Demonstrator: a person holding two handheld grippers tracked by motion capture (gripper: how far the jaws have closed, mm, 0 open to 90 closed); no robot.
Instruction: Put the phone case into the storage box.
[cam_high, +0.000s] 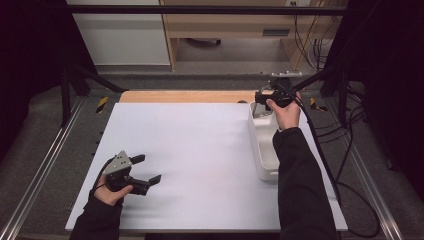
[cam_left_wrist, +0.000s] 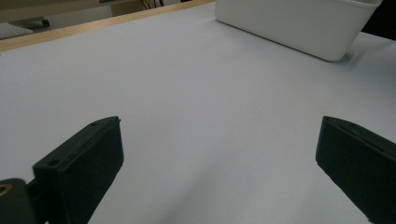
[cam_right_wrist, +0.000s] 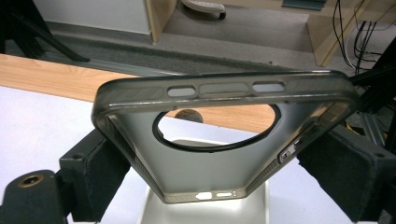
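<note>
Right gripper view: phone case (cam_right_wrist: 224, 154) clamped in right gripper (cam_right_wrist: 210, 163).

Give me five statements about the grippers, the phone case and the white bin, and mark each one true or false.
1. The right gripper holds a translucent grey phone case between its jaws. True.
2. The left gripper is clamped on a second phone case. False: its jaws stand wide apart with nothing between them.
3. The phone case has a large round cutout. True.
4. The white bin sits at the left side of the table. False: it sits along the right side.
5. The right gripper is at the far end of the white bin. True.
</note>
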